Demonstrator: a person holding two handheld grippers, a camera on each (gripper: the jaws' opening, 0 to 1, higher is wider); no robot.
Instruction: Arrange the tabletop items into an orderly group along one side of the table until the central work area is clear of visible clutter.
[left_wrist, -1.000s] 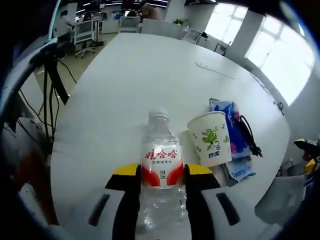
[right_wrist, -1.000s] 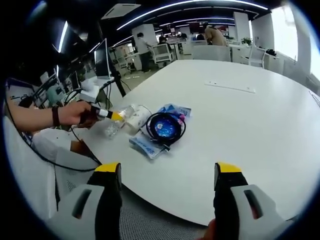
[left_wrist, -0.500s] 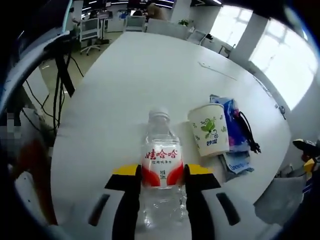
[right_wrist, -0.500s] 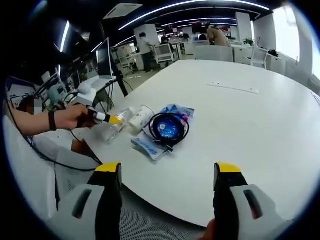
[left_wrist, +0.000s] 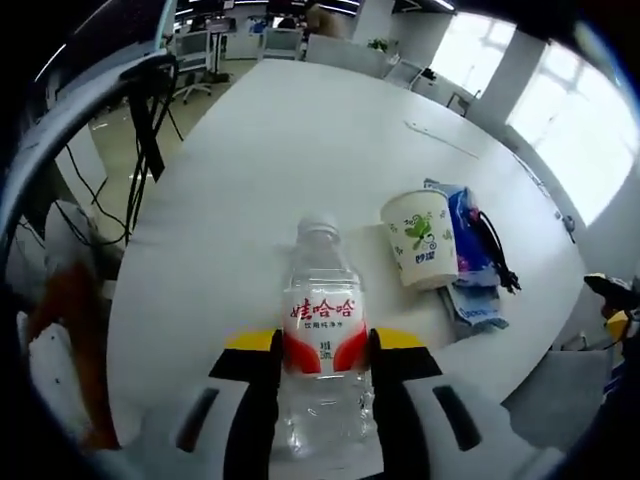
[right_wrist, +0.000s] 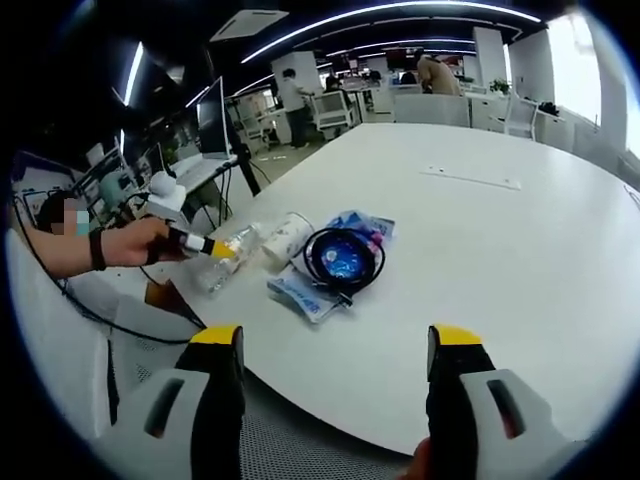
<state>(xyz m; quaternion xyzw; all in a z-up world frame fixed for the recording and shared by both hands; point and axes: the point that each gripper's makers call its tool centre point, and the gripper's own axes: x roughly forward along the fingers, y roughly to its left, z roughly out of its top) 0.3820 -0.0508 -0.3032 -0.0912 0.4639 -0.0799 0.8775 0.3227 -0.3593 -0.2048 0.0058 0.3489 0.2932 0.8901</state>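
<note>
Since a second ago the water bottle (left_wrist: 322, 345) has drawn away from the paper cup (left_wrist: 423, 240): in the left gripper view a wider strip of bare table (left_wrist: 290, 150) separates them, and in the right gripper view the bottle sits further toward the near left edge.

Left gripper view, left to right: dark cables (left_wrist: 135, 160) hang off the table's left side. Left gripper (left_wrist: 322, 375) has its two yellow-tipped jaws pinched on the bottle at its red-and-white label. Bottle is clear plastic, white cap on, upright in this view; cannot tell how much liquid it holds. Right of it, apart, the cup stands upright on the table, white with a green leaf print; its inside is not visible. Behind and touching the cup's right side lies a blue packet (left_wrist: 468, 235) with a black cord (left_wrist: 492, 250) on it, and a smaller blue-and-white packet (left_wrist: 478, 308) nearer the table edge.

Right gripper view, left to right: a hand (right_wrist: 135, 243) with a dark wristband holds the left gripper, bottle (right_wrist: 228, 258) tilted in it over the table's corner. Cup (right_wrist: 283, 240) next, then the cord coiled in a ring (right_wrist: 345, 258) on the blue packet, the smaller packet (right_wrist: 300, 292) in front. Right gripper (right_wrist: 333, 345) has its jaws spread wide, nothing between them, over the table's near edge. A thin white strip (right_wrist: 470, 177) lies well apart, mid-table.
</note>
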